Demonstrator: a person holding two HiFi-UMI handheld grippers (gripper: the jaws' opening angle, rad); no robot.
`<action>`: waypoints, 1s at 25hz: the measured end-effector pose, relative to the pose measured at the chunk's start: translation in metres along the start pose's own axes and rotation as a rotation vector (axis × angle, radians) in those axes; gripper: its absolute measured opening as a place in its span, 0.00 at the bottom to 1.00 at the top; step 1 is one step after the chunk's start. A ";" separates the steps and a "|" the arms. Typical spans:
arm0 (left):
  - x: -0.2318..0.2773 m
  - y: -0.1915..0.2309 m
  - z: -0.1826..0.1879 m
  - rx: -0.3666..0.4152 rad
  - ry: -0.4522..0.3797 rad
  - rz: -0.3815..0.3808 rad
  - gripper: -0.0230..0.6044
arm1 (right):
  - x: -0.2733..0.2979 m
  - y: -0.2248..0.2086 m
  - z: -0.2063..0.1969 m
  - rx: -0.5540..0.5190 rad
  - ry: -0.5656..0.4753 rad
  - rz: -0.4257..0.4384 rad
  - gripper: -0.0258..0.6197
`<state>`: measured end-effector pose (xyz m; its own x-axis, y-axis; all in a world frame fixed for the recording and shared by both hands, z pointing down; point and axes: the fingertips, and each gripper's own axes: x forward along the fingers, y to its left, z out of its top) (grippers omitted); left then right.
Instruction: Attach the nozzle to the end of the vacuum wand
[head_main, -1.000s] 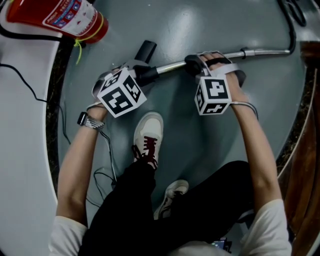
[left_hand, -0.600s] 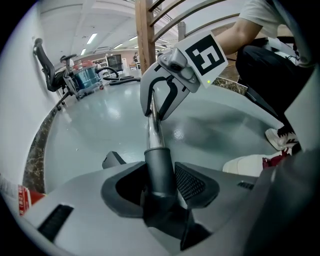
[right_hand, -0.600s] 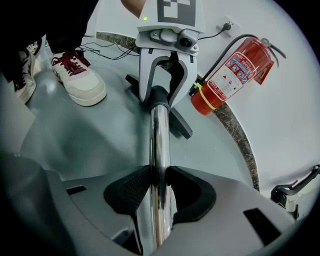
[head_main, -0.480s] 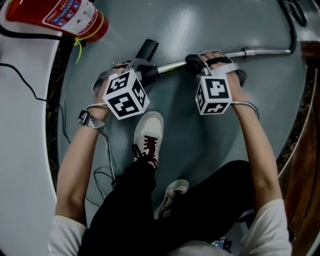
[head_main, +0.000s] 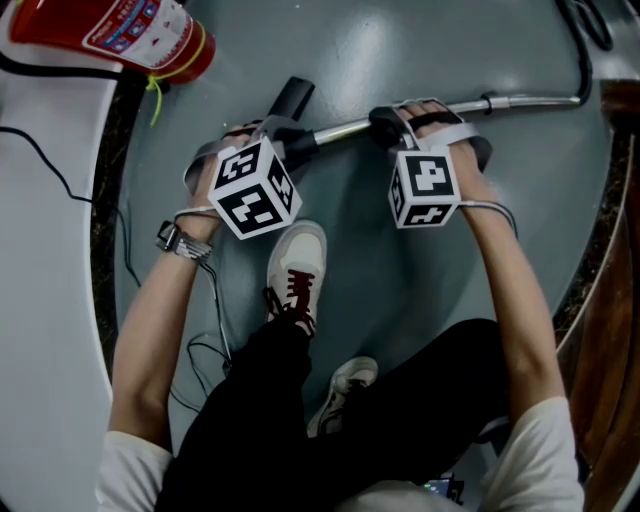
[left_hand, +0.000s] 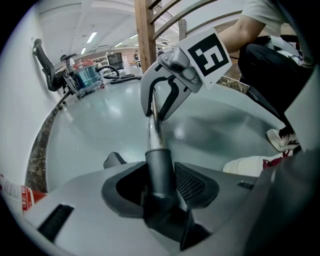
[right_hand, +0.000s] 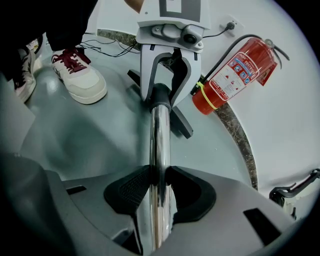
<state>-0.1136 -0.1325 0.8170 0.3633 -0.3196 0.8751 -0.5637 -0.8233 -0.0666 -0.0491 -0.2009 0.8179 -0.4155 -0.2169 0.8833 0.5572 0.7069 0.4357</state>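
The chrome vacuum wand (head_main: 520, 101) lies across the grey floor, and its near end is pushed into the collar of the black nozzle (head_main: 292, 100). My left gripper (head_main: 283, 140) is shut on that dark collar (left_hand: 161, 170), which fills the gap between its pads. My right gripper (head_main: 395, 125) is shut on the bare chrome tube (right_hand: 159, 145), a short way along from the joint. In the right gripper view the nozzle's flat head (right_hand: 182, 122) sticks out beyond the left gripper (right_hand: 162, 97). In the left gripper view the wand (left_hand: 156, 132) runs up to the right gripper (left_hand: 160, 102).
A red fire extinguisher (head_main: 140, 35) lies at the upper left by the white wall. The person's white shoes (head_main: 298, 265) stand just below the wand, with thin cables (head_main: 215, 340) to their left. A wooden railing (head_main: 620, 300) borders the right side.
The left gripper has rolled a little on the nozzle, so its marker cube shows a different tilt. The right gripper and the wand have stayed where they were.
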 end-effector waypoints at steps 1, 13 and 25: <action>0.000 0.000 0.000 -0.001 0.001 0.001 0.32 | 0.000 0.000 0.000 -0.002 0.002 0.000 0.27; -0.001 -0.004 0.004 0.092 0.014 0.043 0.32 | 0.002 0.007 -0.001 -0.016 0.004 0.020 0.27; -0.003 0.002 0.011 -0.068 -0.051 0.040 0.30 | 0.003 0.003 0.000 -0.009 0.000 -0.003 0.27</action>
<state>-0.1079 -0.1385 0.8092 0.3759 -0.3769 0.8465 -0.6270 -0.7761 -0.0671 -0.0482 -0.1992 0.8217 -0.4173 -0.2191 0.8820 0.5621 0.7003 0.4400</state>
